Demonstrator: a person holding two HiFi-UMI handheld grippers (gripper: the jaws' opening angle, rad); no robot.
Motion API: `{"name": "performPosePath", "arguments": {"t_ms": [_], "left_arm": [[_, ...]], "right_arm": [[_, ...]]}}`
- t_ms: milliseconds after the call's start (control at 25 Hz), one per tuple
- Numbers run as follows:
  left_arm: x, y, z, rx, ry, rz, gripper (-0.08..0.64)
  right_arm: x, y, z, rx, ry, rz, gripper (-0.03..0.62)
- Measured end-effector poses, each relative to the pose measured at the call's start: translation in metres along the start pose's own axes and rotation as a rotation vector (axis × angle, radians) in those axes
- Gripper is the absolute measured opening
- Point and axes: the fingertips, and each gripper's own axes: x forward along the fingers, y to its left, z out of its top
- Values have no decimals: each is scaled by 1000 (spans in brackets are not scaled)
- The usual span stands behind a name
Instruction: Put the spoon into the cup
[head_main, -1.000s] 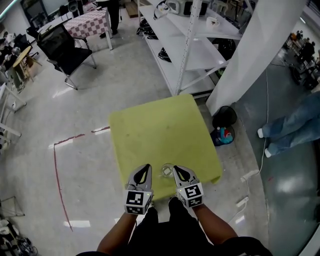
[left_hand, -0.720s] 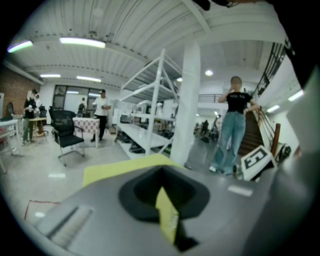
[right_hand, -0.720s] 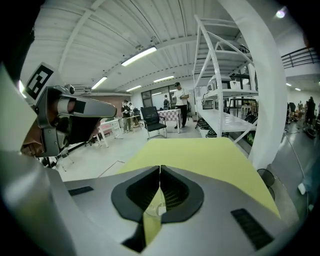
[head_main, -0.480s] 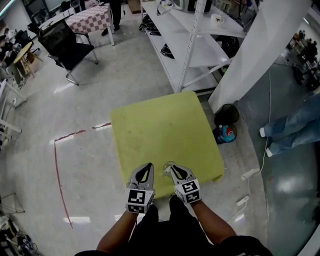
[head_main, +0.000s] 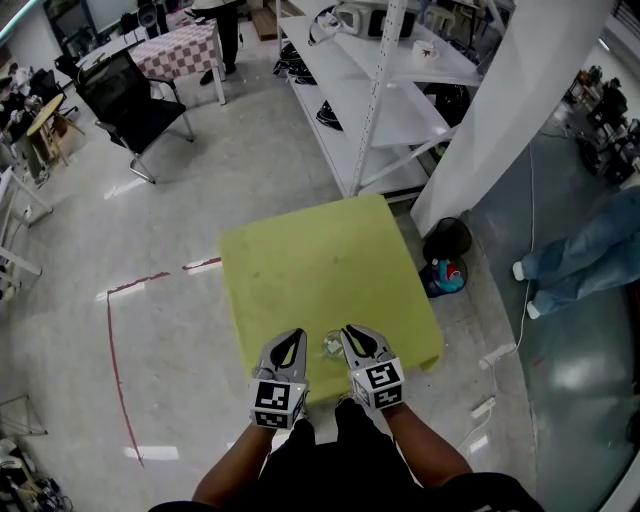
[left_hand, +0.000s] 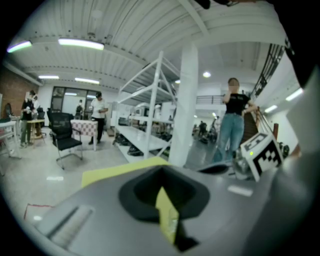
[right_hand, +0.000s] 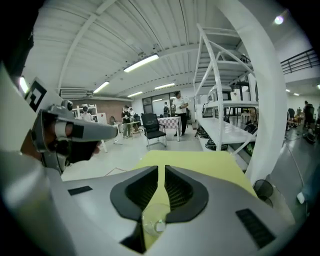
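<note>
Yellow-green table (head_main: 320, 250) carries a clear cup (head_main: 331, 346) at its near edge, just left of the right gripper (head_main: 351, 333) and nearer it than the left gripper (head_main: 292, 337), both jaw pairs drawn almost together, seemingly empty; no spoon visible.
</note>
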Motion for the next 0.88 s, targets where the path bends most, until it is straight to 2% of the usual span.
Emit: {"name": "performPosePath", "arguments": {"t_ms": [120,360,480,640,880], "left_arm": [[3,-2,10,39,-20,-9,6],[3,-6,39,47,-82,-14,6],[2,-5,56,54,-118,-17,6],[-2,-6,78,68,-155,-21,6],[-9,-5,104,90,-201,-27,5]], "right_arm": [[-9,-3,42,-20,-85,-19,12],[-33,-4,112,-66,-235,-47,12],[-47,-13,140,-82,-314,-100,11],[-67,-29,168,-88,-406,-174,8],[-83,-29,192,-121,-450,-202,6]]}}
